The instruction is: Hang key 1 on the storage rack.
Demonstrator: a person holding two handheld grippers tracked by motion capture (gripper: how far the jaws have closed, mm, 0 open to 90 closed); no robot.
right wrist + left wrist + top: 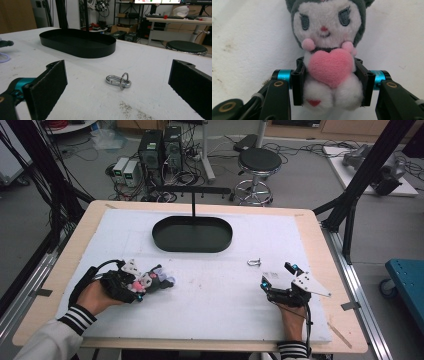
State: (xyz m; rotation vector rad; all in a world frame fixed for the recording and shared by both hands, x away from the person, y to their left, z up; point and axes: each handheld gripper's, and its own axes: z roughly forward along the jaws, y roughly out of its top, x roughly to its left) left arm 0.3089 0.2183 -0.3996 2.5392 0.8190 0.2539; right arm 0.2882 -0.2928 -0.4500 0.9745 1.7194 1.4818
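Table surface (215,290) in the high view is white padding, with a black oval tray (192,234) at the far middle. I see my left gripper (142,284) low on the left, clamped on a small plush toy (156,279) that lies on the padding, well short of the tray. My right gripper (277,277) rests on the right, with a metal clip (254,262) just ahead of it. Left gripper view: the pads (298,85) press into both flanks of the plush toy (329,67) at its body, below the pink heart; the grip looks square and secure. Right gripper view: the jaws stand wide apart and hold nothing; the metal clip (118,80), a small snap hook with a ring through it, lies on the padding between and beyond them, and the tray (77,42) sits farther back, empty as far as I can see. My judgement: the toy is grasped but not yet lifted; the clip remains untouched.
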